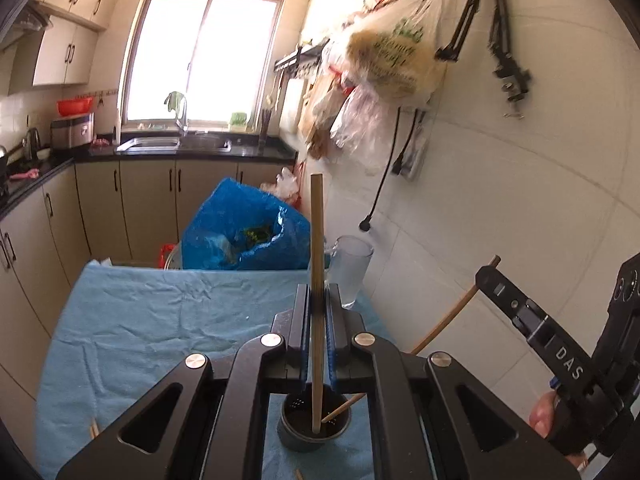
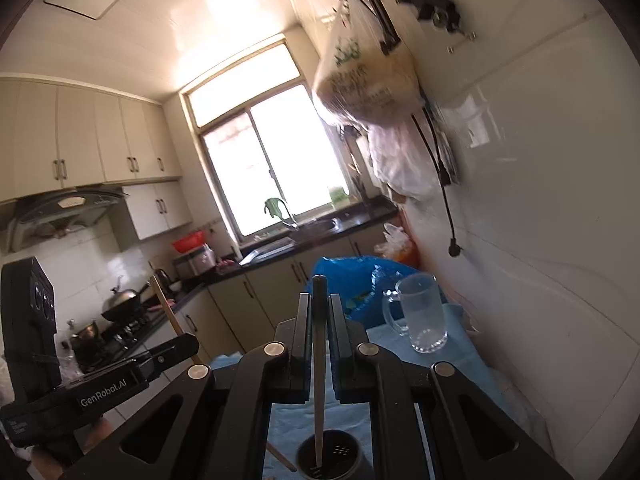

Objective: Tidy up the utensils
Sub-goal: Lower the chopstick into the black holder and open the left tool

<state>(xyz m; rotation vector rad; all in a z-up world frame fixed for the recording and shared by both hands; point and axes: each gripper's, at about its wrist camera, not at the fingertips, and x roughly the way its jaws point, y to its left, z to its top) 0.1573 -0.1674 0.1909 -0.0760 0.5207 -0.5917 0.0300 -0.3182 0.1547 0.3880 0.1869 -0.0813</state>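
I see one table (image 1: 140,320) under a single light-blue cloth, and behind its far edge one crumpled blue plastic bag (image 1: 240,228) with something green inside. On the cloth stand two vessels: one clear glass mug (image 2: 420,316) with a handle, at the far right corner near the white tiled wall, and one dark round utensil holder (image 1: 314,426) with a perforated bottom, close under both cameras. I have two grippers in view, and each has its jaws clamped shut on one chopstick. My left gripper (image 1: 318,296) pinches a pale wooden chopstick (image 1: 317,240) that stands nearly upright, its lower end reaching down inside the holder's mouth and its top rising above the fingers. My right gripper (image 2: 319,306) pinches a darker, grey-looking chopstick (image 2: 319,360), also close to upright, with its tapered tip down in the holder. In the left wrist view the right gripper shows at the right edge with its stick slanting toward the wall. Besides these two held sticks, I count one more wooden stick (image 1: 344,404) leaning across the holder's rim, and what look like two stray stick ends (image 1: 94,428) lying on the cloth at the left edge, plus a small tip at the bottom that I cannot identify for certain.
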